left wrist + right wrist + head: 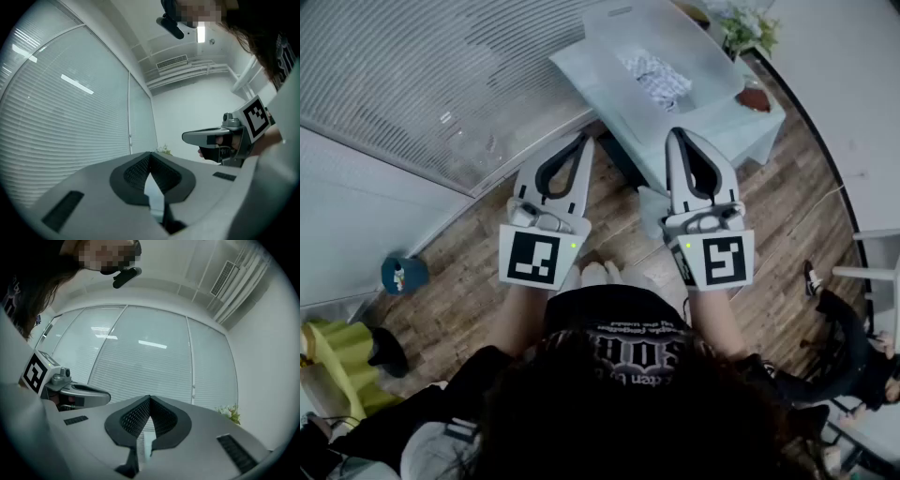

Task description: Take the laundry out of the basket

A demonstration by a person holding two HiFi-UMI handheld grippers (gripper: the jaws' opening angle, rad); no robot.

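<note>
Patterned white-and-dark laundry (656, 77) lies in a translucent basket (698, 52) on a pale table (586, 75) ahead of me. Both grippers are held side by side at chest height, short of the table and apart from the laundry. My left gripper (581, 141) is shut, its jaw tips meeting with nothing between them, as the left gripper view (150, 153) shows. My right gripper (677, 133) is shut and empty too, its tips touching in the right gripper view (150, 397). Each gripper view shows the other gripper beside it and no laundry.
A window with blinds (412, 75) runs along the left. A potted plant (748, 28) and a brown dish (757, 98) sit at the table's right end. On the wooden floor are a blue cup (403, 274), a yellow-green object (337, 361) and a white chair (872, 272).
</note>
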